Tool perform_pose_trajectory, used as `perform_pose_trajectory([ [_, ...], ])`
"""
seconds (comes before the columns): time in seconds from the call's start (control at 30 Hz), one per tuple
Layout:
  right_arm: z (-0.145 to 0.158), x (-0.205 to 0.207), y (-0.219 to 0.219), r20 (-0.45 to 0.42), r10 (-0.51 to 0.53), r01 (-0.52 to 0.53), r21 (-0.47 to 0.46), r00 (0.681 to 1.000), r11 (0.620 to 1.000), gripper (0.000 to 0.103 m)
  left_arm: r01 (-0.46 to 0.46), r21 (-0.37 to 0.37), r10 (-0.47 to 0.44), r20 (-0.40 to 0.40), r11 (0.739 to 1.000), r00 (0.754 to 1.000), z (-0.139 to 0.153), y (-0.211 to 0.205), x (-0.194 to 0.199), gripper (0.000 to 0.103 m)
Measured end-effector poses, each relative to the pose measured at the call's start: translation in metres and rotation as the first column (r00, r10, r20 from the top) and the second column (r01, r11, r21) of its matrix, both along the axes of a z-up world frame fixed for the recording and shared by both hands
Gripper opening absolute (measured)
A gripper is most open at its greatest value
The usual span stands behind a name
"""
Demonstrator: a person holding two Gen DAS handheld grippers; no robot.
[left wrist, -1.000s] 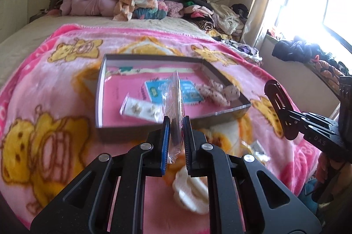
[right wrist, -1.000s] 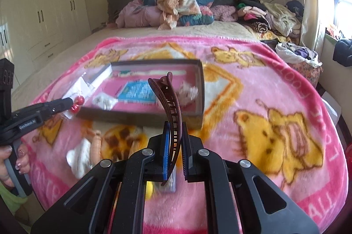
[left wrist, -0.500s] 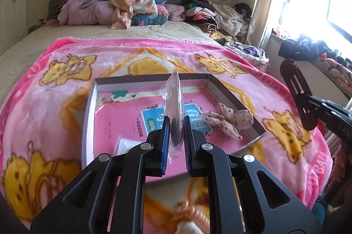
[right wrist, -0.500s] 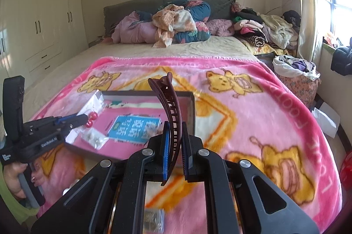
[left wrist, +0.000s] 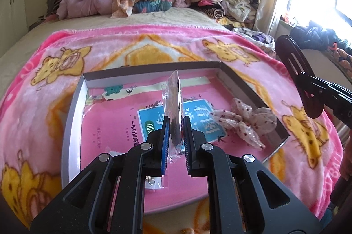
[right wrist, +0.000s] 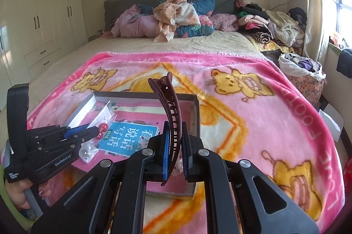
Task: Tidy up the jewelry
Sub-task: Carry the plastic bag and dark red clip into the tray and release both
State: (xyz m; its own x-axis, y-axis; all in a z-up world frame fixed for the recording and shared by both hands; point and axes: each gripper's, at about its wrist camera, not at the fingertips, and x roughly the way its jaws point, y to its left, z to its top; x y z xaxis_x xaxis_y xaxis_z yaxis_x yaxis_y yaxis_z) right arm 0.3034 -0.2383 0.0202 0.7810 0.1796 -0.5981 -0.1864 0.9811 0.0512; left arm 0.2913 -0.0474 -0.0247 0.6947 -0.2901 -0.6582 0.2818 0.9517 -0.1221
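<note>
A shallow grey box (left wrist: 72, 106) with a pink book cover as its floor lies on the pink bear blanket. My left gripper (left wrist: 176, 135) is shut on a clear plastic packet (left wrist: 173, 97) with red bead earrings (right wrist: 102, 129), held upright above the box. My right gripper (right wrist: 175, 141) is shut on a dark red hair claw clip (right wrist: 170, 108), held upright over the box's near right part (right wrist: 195, 115). Inside the box lie a spotted fabric bow (left wrist: 248, 121) and a small packet of earrings (right wrist: 88, 151).
The pink blanket (right wrist: 253, 115) covers the bed's near half. Piled clothes and bedding (right wrist: 176, 16) lie at the headboard. White wardrobes (right wrist: 44, 13) stand to the left, a window and laundry basket (right wrist: 303, 71) to the right. Other small items (left wrist: 187, 230) lie on the blanket below the box.
Both grippers have moved forward over the box with their items still held. The box now fills more of the left wrist view, and the left gripper shows closer in the right wrist view.
</note>
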Motion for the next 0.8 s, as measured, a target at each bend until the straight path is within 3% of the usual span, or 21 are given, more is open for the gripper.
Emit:
perform_pose_trajectory([
  [0.37,-0.038,0.043,0.015,-0.103,0.019,-0.02,-0.01,0.994,1.0,0.01,0.018,0.029,-0.017,-0.046,0.999,0.999,-0.02,-0.003,0.007,0.007],
  [0.8,-0.069,0.051,0.01,-0.154,0.0,-0.001,-0.003,0.988,1.0,0.01,0.029,0.036,-0.027,-0.054,0.999,0.998,-0.029,-0.004,0.005,0.008],
])
